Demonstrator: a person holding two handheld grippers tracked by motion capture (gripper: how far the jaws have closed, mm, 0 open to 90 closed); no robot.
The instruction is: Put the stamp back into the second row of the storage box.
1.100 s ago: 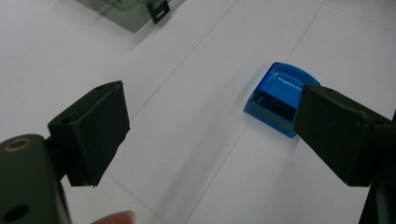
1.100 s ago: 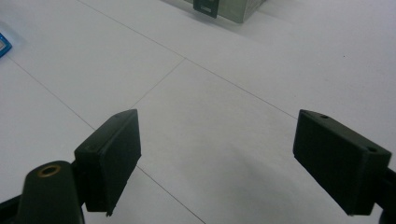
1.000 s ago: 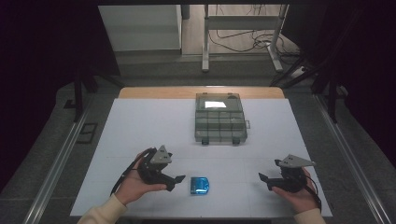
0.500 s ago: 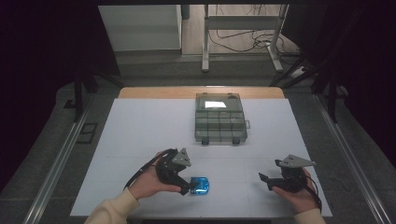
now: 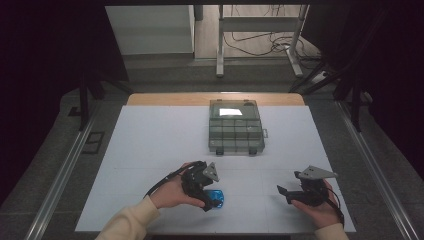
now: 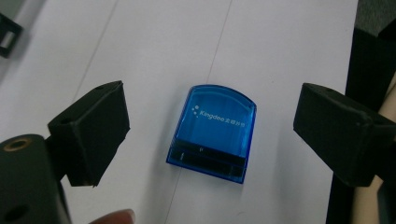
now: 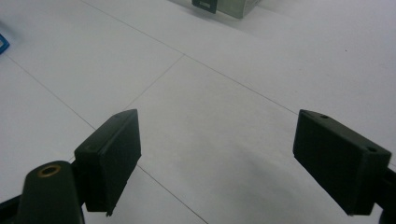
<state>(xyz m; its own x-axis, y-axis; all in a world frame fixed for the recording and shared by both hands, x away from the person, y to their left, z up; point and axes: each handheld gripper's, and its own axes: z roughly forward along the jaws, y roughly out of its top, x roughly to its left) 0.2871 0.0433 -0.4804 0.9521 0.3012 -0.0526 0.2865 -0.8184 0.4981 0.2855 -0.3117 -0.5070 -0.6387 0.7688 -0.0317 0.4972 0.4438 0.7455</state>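
Observation:
A small blue translucent box (image 6: 212,132) with white "Kingdee" lettering lies flat on the white table, near its front edge in the high view (image 5: 217,198). My left gripper (image 5: 207,200) hangs right over it, open, its jaws wide on either side of the box without touching it (image 6: 212,140). My right gripper (image 5: 284,194) is held low at the front right, open, with bare table between its jaws (image 7: 217,158). A clear compartment case (image 5: 235,128) with a shut lid sits at the middle back of the table.
The white table (image 5: 150,145) has faint seam lines and a wooden strip along its far edge. A corner of the case (image 7: 224,7) appears at the top of the right gripper view. Dark floor and a desk frame lie beyond.
My left gripper moved right and forward from the front left until its open jaws straddled the blue box. The right gripper stayed put.

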